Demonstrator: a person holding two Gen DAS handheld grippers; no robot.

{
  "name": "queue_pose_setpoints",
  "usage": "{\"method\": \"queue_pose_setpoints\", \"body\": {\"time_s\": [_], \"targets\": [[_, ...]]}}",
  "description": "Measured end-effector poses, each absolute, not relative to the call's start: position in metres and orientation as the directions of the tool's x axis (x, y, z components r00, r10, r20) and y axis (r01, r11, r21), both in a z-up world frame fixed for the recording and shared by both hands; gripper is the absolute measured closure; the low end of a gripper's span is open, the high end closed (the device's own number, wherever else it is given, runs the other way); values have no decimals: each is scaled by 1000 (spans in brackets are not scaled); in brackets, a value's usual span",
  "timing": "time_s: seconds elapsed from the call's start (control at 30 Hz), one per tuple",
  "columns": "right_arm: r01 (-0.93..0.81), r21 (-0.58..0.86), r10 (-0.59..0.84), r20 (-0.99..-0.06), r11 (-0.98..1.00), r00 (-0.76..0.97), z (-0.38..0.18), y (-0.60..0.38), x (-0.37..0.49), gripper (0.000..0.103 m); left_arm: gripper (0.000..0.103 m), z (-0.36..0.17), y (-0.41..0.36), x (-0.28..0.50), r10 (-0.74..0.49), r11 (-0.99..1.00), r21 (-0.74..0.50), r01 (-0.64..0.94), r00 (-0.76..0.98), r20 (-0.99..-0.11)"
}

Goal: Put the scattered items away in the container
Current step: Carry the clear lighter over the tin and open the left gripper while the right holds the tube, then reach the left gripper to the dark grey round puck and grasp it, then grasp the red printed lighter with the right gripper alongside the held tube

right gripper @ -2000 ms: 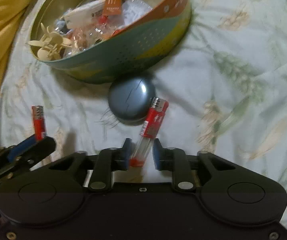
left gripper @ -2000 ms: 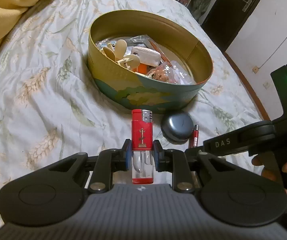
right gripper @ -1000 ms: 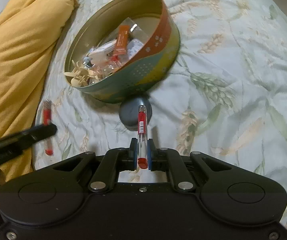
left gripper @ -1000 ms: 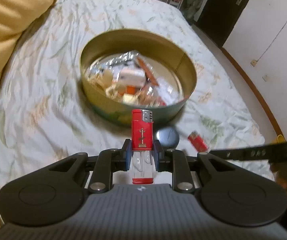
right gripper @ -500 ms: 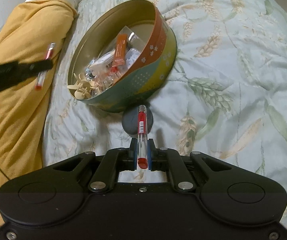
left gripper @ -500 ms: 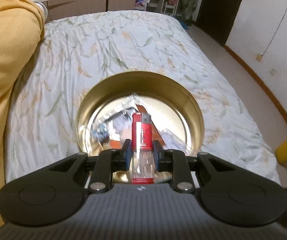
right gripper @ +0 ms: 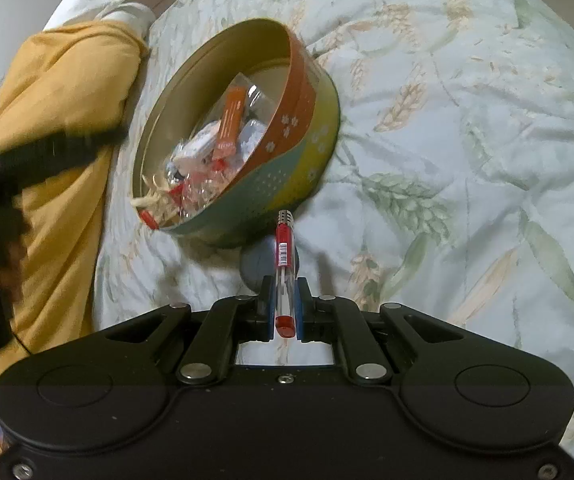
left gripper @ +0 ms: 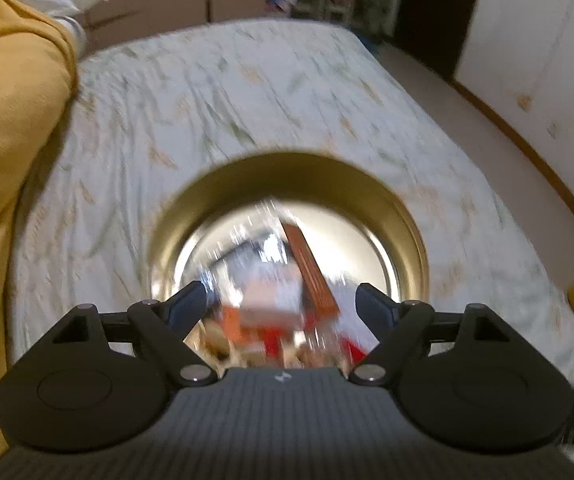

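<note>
Left gripper hovers over the round tin; its jaws have just opened, nothing between them. Right gripper clamps a red lighter near the tin's near side.

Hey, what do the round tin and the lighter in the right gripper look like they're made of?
Round printed tin: likely thin metal, glossy gold inside that throws reflections, painted outside. Slim red lighter, clamped in the right gripper: seemingly plastic, clear lower body, red label, with a perforated silvery metal cap.
</note>
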State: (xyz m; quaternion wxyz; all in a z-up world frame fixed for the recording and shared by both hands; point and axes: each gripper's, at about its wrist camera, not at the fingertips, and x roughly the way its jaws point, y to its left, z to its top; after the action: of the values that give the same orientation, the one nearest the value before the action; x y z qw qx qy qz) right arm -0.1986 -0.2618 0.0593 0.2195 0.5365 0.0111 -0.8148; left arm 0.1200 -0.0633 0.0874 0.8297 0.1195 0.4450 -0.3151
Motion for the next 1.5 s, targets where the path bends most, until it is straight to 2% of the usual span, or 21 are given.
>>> {"method": "queue_pose_setpoints", "body": {"time_s": [0.1,0.37,0.8,0.87,0.93,0.97,1.23,1.5], "targets": [[362,223,-350,-873,-905,-338,64,-259,-201,94,9,74,-58,100,-430,744,-117,658,336,-838],[338,236,-358,-859,-911,-366,75,-248,-203,94,8,33,-63,49,-421,728,-127,674,294,-858],[318,243,-359,-849,-916,-387,77,-242,-209,94,9,-29,-106,43,-367,771,-102,629,307,-878],[319,236,-354,-851,-918,-389,76,-243,-209,94,12,-38,-111,45,-347,784,-83,615,322,-881],[315,233,-349,-852,-920,-389,74,-244,-210,94,28,-49,-114,46,-318,799,-71,598,320,-892],[316,230,-346,-854,-921,-389,74,-245,-210,94,40,-54,-113,45,-316,802,-72,593,320,-893],[320,213,-334,-855,-923,-396,69,-249,-209,94,40,-33,-76,28,-404,782,-164,601,289,-868],[324,175,-305,-858,-930,-412,66,-257,-202,94,40,0,-22,4,-427,795,-185,577,317,-847]]}}
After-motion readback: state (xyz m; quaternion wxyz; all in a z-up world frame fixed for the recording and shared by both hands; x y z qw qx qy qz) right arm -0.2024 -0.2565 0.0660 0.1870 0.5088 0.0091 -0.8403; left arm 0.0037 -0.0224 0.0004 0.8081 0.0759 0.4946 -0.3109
